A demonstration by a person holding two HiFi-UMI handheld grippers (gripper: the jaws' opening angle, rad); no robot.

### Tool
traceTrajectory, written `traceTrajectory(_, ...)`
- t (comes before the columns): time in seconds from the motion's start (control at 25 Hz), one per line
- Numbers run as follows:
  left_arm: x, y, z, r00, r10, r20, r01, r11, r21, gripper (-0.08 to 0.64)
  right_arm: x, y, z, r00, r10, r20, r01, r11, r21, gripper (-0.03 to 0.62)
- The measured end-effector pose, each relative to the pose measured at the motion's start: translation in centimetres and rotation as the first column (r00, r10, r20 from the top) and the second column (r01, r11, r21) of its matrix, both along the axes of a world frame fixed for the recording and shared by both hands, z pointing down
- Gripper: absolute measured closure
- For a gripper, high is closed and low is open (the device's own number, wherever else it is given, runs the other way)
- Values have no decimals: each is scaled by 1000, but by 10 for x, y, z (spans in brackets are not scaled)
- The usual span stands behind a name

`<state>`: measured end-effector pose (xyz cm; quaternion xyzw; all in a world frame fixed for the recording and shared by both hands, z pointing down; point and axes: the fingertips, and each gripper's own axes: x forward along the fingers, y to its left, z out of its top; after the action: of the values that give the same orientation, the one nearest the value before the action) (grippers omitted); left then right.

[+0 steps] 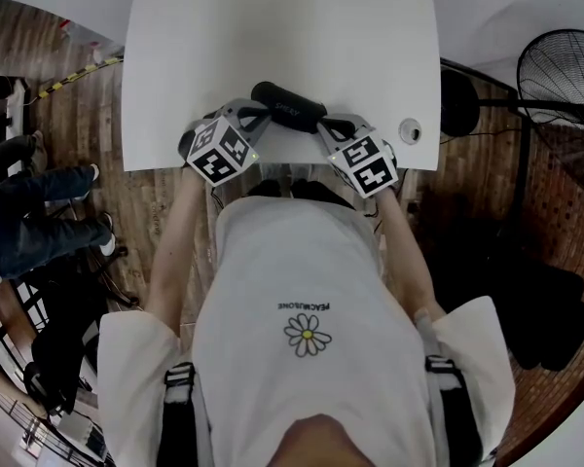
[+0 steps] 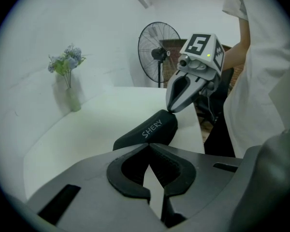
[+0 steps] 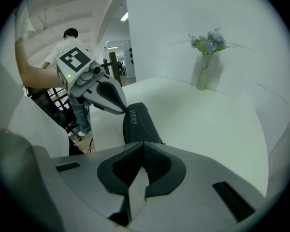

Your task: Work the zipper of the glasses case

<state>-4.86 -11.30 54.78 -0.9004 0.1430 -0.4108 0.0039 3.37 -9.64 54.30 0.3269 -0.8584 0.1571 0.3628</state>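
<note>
A black glasses case point(image 1: 287, 104) marked SHERY lies on the white table point(image 1: 273, 27) close to its near edge. My left gripper point(image 1: 261, 113) points at the case's left end and my right gripper point(image 1: 323, 125) at its right end. In the left gripper view the case point(image 2: 147, 129) lies just beyond my shut left gripper point(image 2: 148, 146), and the right gripper point(image 2: 171, 110) touches its far end with jaws together. In the right gripper view the case point(image 3: 137, 124) sits past my shut right gripper point(image 3: 144, 143), with the left gripper point(image 3: 123, 111) on the far end. The zipper pull is hidden.
A small round object point(image 1: 410, 130) lies on the table right of the case. A vase of flowers point(image 2: 67, 76) stands at the table's far side by the wall. A standing fan point(image 1: 565, 76) is on the floor to the right. A person's legs point(image 1: 29, 212) show at the left.
</note>
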Motion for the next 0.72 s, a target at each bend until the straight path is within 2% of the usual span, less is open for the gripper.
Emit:
traceTrajectory(0.12, -4, -20, 0, 999, -27, 16, 27, 999, 31, 543, -15, 6, 0, 999, -31, 23, 31, 999, -20, 584)
traceTrajectory(0.44, 6, -67, -1, 996, -93, -3, 93, 995, 41, 543, -45, 2, 2, 996, -58, 61, 61, 997, -47, 584)
traceTrajectory(0.72, 16, -87, -5, 997, -68, 22, 66, 996, 67, 543, -58, -7, 0, 995, -61, 75, 65, 997, -50, 584)
